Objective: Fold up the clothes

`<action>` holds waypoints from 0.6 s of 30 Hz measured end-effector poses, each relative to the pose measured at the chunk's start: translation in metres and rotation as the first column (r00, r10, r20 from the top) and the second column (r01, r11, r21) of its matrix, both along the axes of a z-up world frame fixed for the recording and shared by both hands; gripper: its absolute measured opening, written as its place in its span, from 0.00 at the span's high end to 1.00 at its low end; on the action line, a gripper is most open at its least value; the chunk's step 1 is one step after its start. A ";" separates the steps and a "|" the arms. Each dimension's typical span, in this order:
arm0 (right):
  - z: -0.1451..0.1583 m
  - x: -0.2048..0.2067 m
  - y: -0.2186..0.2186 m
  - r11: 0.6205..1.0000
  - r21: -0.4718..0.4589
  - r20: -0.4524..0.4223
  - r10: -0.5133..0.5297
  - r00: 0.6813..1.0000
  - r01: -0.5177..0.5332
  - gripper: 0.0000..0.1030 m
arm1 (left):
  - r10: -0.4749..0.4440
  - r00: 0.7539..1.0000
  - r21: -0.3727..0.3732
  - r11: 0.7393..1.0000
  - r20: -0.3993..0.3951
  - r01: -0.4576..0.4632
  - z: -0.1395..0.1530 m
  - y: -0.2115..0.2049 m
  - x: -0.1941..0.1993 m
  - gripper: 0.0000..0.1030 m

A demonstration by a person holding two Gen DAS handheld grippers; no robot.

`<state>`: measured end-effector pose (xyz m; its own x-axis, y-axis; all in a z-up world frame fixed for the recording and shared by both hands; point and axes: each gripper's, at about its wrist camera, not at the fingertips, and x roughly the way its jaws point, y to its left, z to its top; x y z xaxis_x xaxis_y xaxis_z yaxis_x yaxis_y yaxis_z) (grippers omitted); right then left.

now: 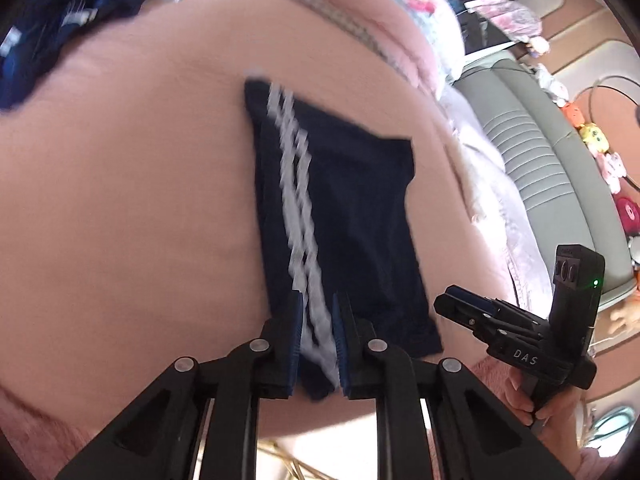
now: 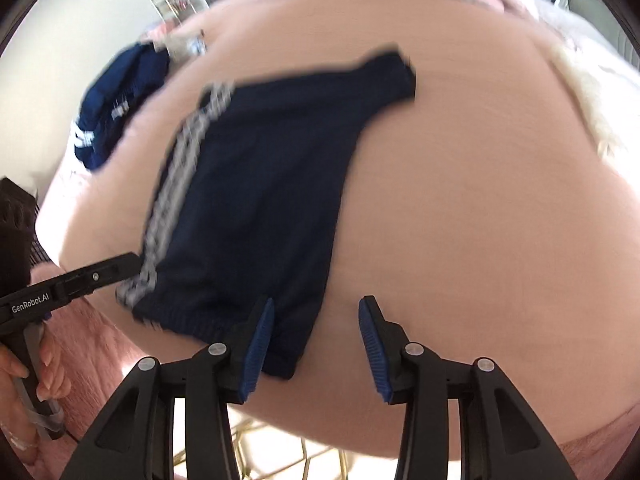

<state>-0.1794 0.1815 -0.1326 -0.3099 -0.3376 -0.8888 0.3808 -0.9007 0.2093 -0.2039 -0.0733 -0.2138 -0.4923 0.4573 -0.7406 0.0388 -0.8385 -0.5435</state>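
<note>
Left wrist view takes in a pink bedspread [image 1: 120, 184] that fills most of the picture, with a rumpled blue garment [image 1: 60, 20] lying well apart near its far left edge, a grey-green padded headboard [image 1: 532, 128] off to the right, and a row of small plush toys [image 1: 596, 136] along it. Nothing lies on top of the navy shorts [image 1: 344, 216], which rest flat on the bedspread near its near edge, folded in half lengthwise, with white stripes [image 1: 298, 200] running down one side; motion blur softens the stripe edges. In the right wrist view the same shorts [image 2: 260, 208] show an elastic waistband at the near end and a leg hem pointing away. The left gripper [image 1: 316, 344] has its blue pads narrowed around the striped waistband corner, though whether they press the cloth firmly I cannot tell. The right gripper [image 2: 316, 344] stands wide apart, its left pad just over the waistband's other corner, its right pad over bare bedspread, holding nothing. Each gripper shows in the other's view, held by a hand [image 2: 36, 364]. Counted: two grippers, one pair of shorts being folded, one other blue garment.
</note>
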 end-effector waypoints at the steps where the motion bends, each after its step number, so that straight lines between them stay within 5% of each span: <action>1: 0.007 -0.005 -0.004 1.000 -0.009 -0.020 0.011 1.000 -0.011 0.57 | -0.020 1.000 -0.042 0.999 -0.023 0.019 0.006 0.003 -0.007 0.87; 4: 0.010 -0.018 -0.027 0.997 0.023 -0.048 0.069 0.996 -0.068 0.57 | -0.122 0.992 -0.185 0.976 -0.035 0.114 0.005 0.016 -0.021 0.83; 8: -0.012 -0.014 -0.055 0.977 0.115 -0.046 0.183 0.982 -0.177 0.57 | -0.259 0.966 -0.333 0.912 -0.017 0.239 -0.006 0.044 -0.023 0.62; 13: -0.026 0.010 -0.052 0.949 0.227 -0.105 0.248 0.963 -0.220 0.57 | -0.347 0.937 -0.548 0.777 0.038 0.310 -0.016 0.057 -0.001 0.59; 15: -0.024 0.016 -0.039 0.939 0.274 -0.110 0.243 0.964 -0.205 0.56 | -0.316 0.946 -0.567 0.766 0.077 0.303 -0.012 0.044 0.006 0.52; 18: -0.015 0.020 -0.012 0.953 0.254 -0.090 0.193 0.977 -0.165 0.55 | -0.269 0.962 -0.544 0.800 0.051 0.253 0.002 0.032 0.010 0.50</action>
